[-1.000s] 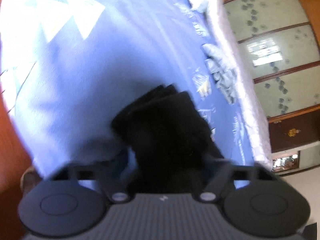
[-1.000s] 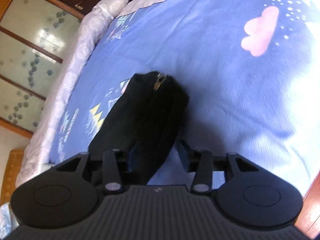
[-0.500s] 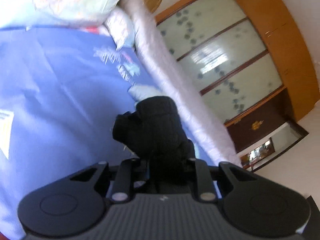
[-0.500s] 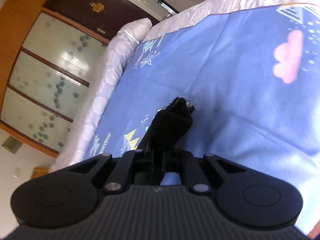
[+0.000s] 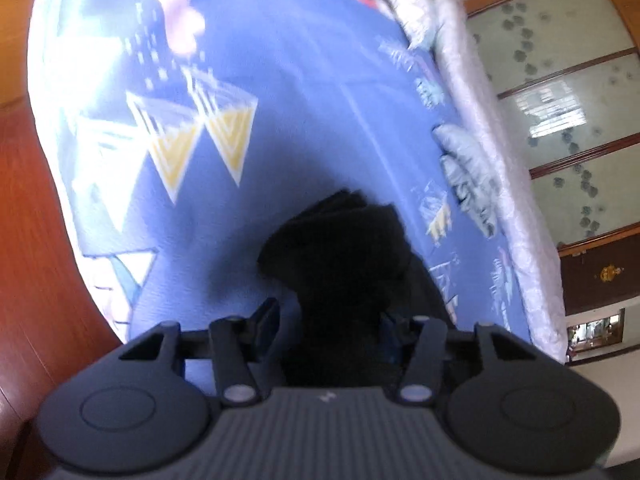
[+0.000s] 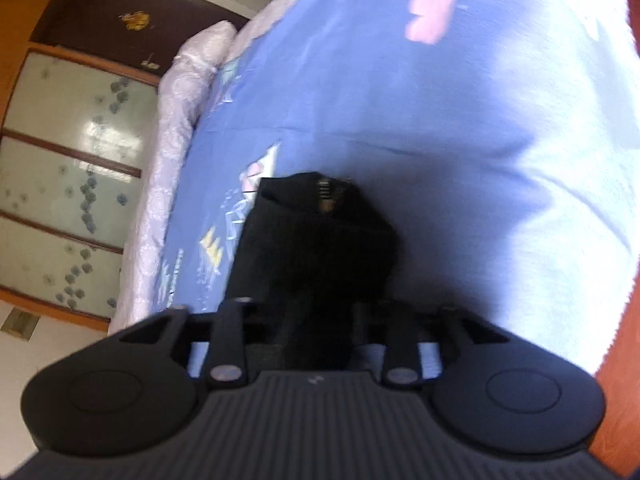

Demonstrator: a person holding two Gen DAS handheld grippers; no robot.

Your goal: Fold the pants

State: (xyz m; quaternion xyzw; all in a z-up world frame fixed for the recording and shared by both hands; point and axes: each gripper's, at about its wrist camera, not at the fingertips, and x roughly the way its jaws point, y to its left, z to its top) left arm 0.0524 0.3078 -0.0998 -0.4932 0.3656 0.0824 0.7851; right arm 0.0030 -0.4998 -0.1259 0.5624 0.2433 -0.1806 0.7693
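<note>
Two grippers meet on one bundle of black fabric pants (image 5: 344, 248), bunched on the blue patterned bed sheet (image 5: 288, 80). The left gripper (image 5: 332, 320) has fingers spread apart with cloth between them; whether they grip it, I cannot tell. The right gripper (image 6: 316, 320) looks partly parted around the pants (image 6: 316, 240) too, its hold equally unclear. A quilted white bed edge (image 6: 176, 128) borders the sheet.
</note>
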